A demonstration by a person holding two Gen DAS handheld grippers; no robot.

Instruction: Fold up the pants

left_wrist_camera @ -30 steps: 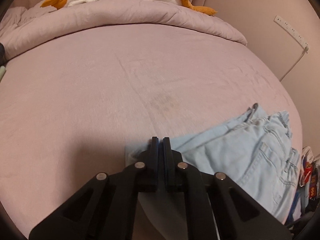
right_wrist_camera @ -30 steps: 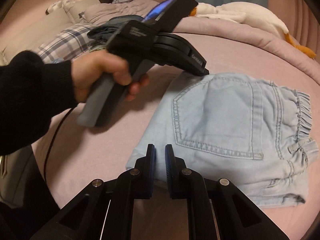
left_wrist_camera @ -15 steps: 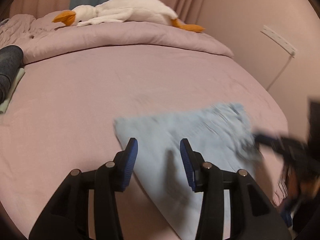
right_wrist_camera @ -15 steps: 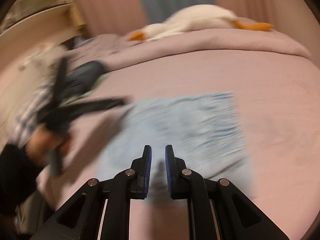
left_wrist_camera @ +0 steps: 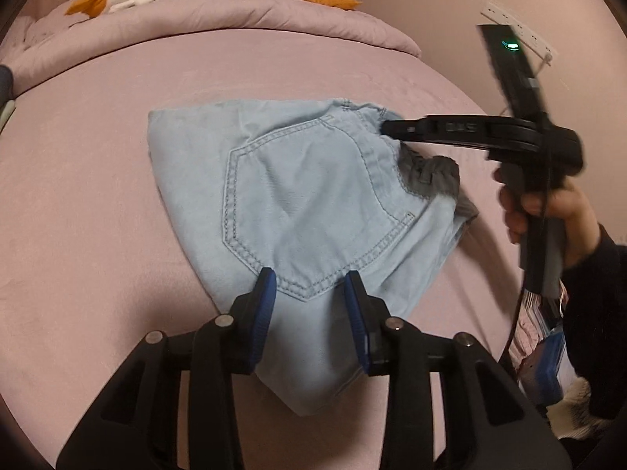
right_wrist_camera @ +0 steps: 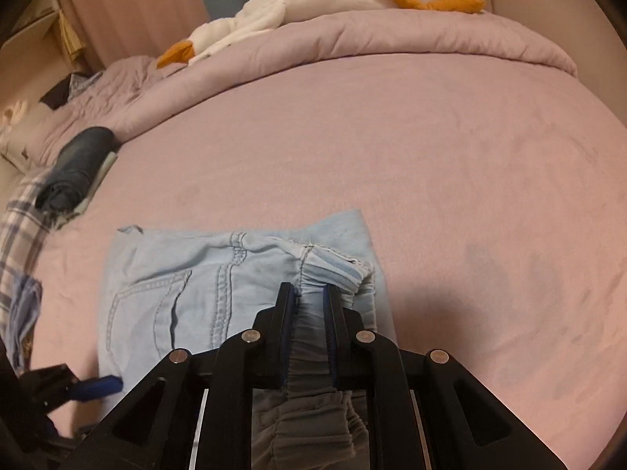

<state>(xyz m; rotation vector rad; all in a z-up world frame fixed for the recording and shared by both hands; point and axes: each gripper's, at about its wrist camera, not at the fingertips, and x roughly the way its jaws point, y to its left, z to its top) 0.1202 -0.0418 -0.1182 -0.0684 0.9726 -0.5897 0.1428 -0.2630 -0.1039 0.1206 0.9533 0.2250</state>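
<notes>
Over the folded pants, left gripper jaws gape; only the right-wrist view shows right gripper pinching the waistband.

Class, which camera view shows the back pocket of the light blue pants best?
The left wrist view: the whole back pocket on the pants lies in plain sight, stitching and all. The right wrist view shows the pocket only partly, foreshortened beside the right gripper.

Pink bed, rumpled duvet, pink curtains, dim light
</notes>
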